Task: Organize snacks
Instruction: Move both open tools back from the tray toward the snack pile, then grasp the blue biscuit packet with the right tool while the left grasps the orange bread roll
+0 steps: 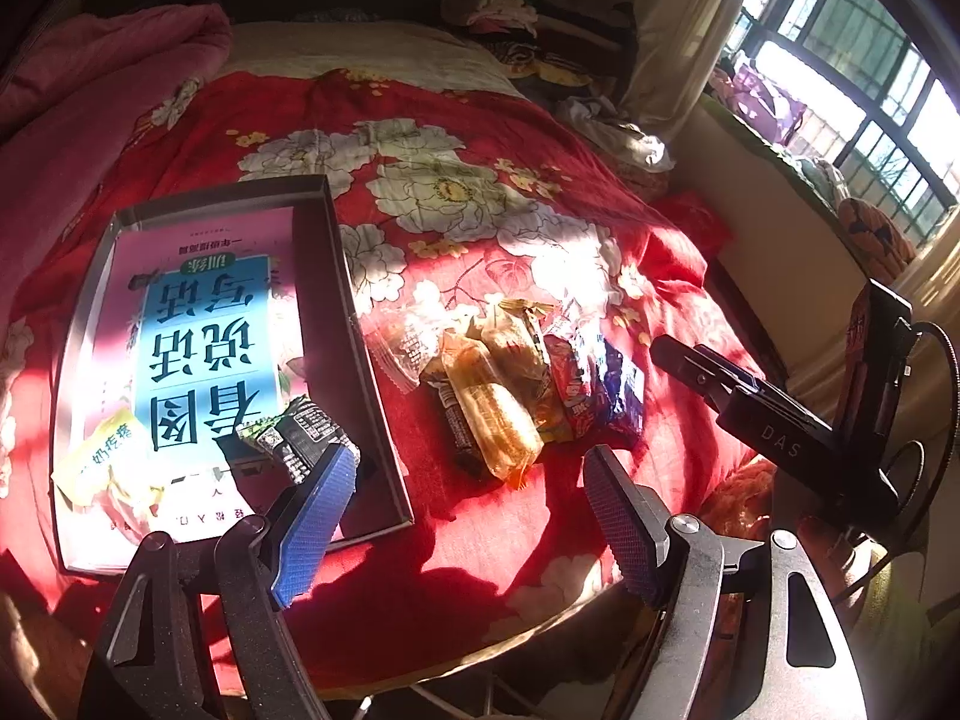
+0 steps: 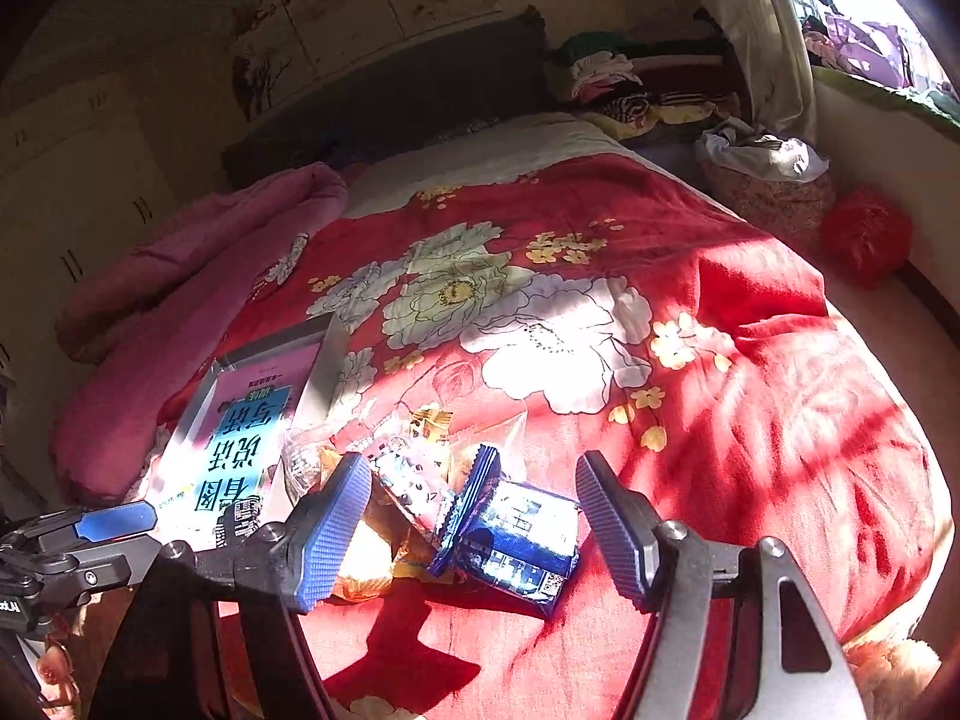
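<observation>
Left wrist view: a red floral quilt [image 1: 480,192] covers the bed. On it at the left lies a shallow grey tray [image 1: 354,324], holding a pink and blue book [image 1: 204,348], a pale yellow packet [image 1: 105,459] and a dark green-edged packet [image 1: 300,429]. Just right of the tray is the snack pile [image 1: 510,378], its long wrappers running toward the camera. Both the left gripper [image 1: 471,468] and the right gripper [image 2: 474,474] stand apart and empty, a blue packet [image 2: 516,540] lying below the right one.
</observation>
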Motion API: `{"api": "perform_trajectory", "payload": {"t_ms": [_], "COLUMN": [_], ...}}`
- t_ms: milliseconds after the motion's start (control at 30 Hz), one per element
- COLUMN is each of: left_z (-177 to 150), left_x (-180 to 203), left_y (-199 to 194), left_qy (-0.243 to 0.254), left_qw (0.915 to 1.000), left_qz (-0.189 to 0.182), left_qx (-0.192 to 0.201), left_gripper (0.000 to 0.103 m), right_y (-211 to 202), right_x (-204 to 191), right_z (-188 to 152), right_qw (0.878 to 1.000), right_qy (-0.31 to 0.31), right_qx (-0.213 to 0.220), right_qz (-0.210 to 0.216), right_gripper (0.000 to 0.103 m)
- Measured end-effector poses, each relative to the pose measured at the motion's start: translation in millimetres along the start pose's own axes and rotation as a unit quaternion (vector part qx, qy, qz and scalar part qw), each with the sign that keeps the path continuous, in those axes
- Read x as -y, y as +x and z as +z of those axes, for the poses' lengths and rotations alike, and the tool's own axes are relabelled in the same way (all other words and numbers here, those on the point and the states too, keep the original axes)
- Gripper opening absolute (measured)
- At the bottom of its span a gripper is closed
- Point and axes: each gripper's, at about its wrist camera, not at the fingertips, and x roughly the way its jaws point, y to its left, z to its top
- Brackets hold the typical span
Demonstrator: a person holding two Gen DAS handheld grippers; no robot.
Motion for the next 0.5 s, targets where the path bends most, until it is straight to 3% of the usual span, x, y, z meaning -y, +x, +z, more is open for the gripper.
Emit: {"api": "perform_trajectory", "payload": {"t_ms": [500], "left_z": [12.8], "left_x": [19.2], "left_y": [49.7], "left_qy": [0.013], "left_qw": [0.9993], "left_qz": [0.002], "left_qx": [-0.035], "left_gripper": [0.08], "right_y": [31.4], "right_x": [22.1], "right_z": [-11.1], "right_qw": [0.997], "right_qy": [0.043], "right_qx": [-0.062], "right_qz": [-0.011], "right_gripper": [0.07]}}
